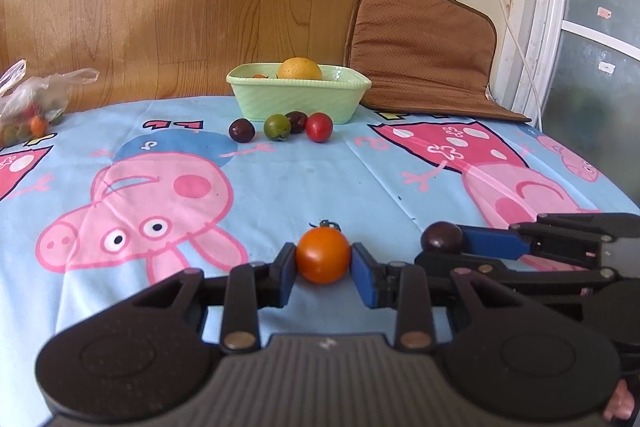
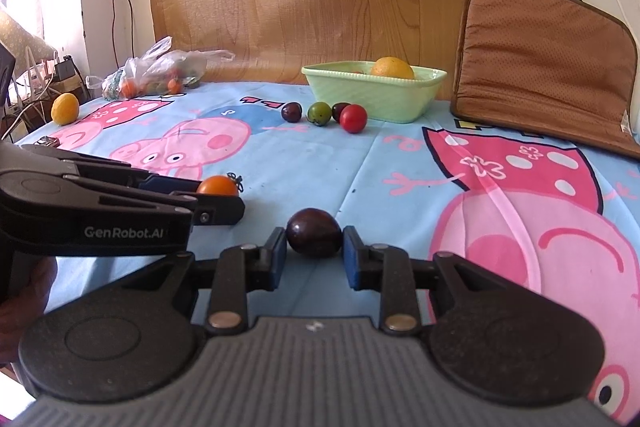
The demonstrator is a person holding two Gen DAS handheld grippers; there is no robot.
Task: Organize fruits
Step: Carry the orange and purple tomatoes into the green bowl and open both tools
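Left gripper (image 1: pixel 323 269): clamped on the orange tomato (image 1: pixel 323 255), which is held between the blue pads.
Right gripper (image 2: pixel 314 254): closed around the dark plum (image 2: pixel 314 233), just above the tablecloth (image 2: pixel 360 167).
Green basket (image 1: pixel 298 99): seen far ahead of both grippers, an orange (image 1: pixel 300 68) inside.
Loose fruits (image 1: pixel 280 127): four are lined up just before the basket.

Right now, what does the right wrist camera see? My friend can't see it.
The right gripper pinches a dark plum above a cartoon-pig tablecloth. Beside it, the left gripper holds an orange tomato.
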